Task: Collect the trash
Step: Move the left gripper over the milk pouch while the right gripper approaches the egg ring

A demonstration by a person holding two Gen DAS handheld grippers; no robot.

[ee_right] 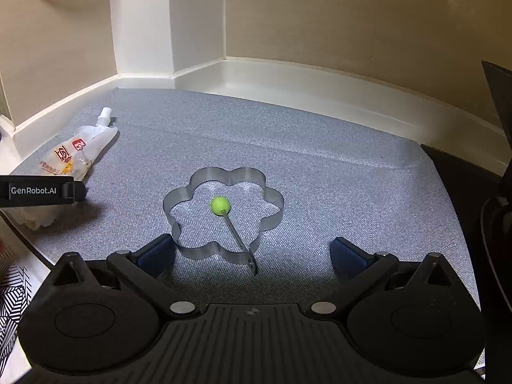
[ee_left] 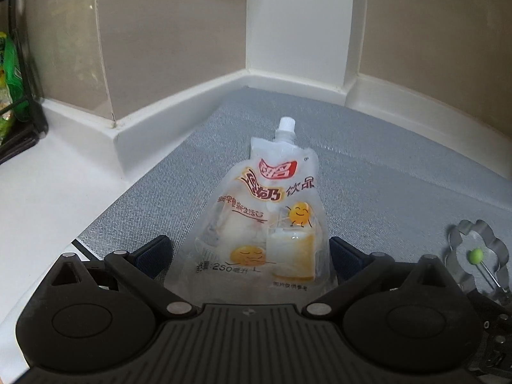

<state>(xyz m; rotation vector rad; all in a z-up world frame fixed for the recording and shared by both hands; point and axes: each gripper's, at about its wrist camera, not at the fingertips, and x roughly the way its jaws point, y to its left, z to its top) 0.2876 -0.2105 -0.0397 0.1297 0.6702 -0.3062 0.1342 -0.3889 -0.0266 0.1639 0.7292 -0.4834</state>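
Left claw spread wide astride drink pouch; right claw wide open, empty, before flower-shaped egg ring. Grey woven mat, beige corner walls.

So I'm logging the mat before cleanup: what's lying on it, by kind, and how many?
Drink pouch: 1
Flower-shaped metal egg ring: 1
Total on the grey mat: 2
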